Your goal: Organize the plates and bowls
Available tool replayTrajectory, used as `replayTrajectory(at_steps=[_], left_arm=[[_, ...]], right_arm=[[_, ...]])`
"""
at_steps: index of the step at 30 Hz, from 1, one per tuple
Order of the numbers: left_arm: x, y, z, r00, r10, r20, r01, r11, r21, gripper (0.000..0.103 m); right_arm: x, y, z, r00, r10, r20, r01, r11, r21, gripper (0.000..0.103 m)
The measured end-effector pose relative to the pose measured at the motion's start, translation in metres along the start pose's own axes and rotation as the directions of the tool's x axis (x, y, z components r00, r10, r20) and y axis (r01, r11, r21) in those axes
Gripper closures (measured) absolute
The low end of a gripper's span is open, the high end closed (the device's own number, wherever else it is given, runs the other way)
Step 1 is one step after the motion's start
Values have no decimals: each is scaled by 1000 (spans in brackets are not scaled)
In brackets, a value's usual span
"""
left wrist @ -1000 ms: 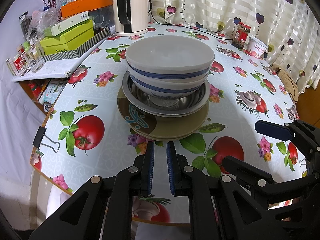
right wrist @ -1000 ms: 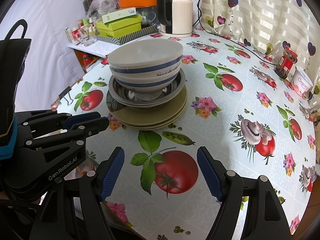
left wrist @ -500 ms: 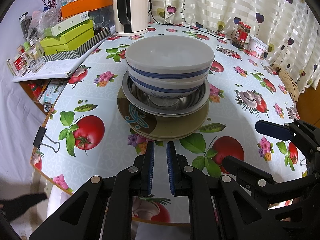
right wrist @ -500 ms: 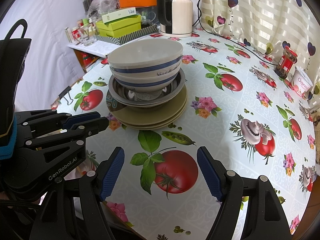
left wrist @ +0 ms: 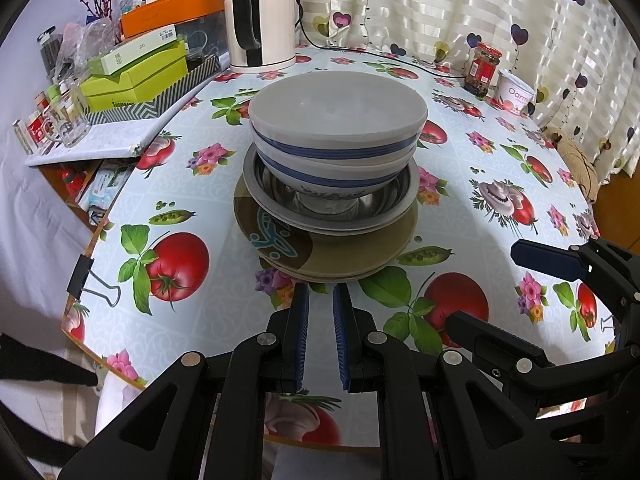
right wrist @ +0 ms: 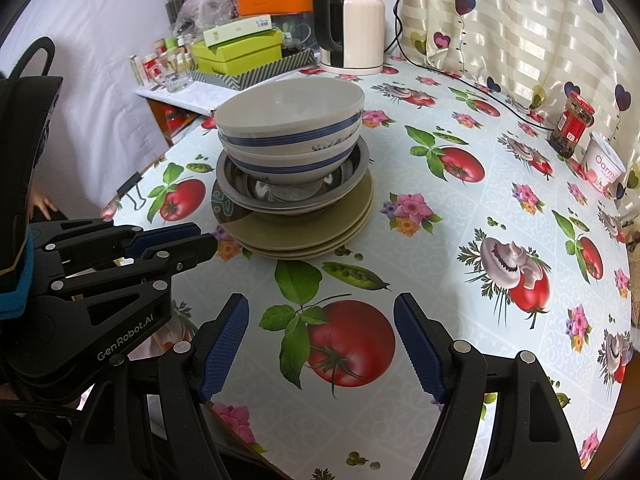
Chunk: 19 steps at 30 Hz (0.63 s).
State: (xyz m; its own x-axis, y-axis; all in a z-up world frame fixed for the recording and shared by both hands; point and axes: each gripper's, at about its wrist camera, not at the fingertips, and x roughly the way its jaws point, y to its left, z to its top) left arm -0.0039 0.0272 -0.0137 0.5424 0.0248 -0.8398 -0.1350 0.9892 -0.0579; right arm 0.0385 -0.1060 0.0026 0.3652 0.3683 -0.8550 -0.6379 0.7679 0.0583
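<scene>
Left wrist view: two nested striped bowls (left wrist: 336,136) sit in metal dish (left wrist: 332,216).

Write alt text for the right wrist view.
Two blue-banded white ceramic bowls sit nested in a steel dish atop stacked olive plates on a fruit-print tablecloth. The open right gripper hovers in front; the left gripper, jaws narrowly apart, is beside the plates.
</scene>
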Motion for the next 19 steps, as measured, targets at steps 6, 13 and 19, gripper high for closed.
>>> replayTrajectory(at_steps=[6, 13, 19], left_arm=[[0, 1, 0, 1000, 1, -1, -1, 1000, 0, 90], [1, 2, 0, 1000, 0, -1, 0, 1000, -1, 90], [1, 6, -1, 1000, 0, 1, 0, 1000, -2, 90]], right_arm=[[0, 0, 0, 1000, 1, -1, -1, 1000, 1, 27], [0, 0, 0, 1000, 2, -1, -2, 1000, 1, 27], [0, 0, -1, 1000, 2, 0, -2, 1000, 1, 27]])
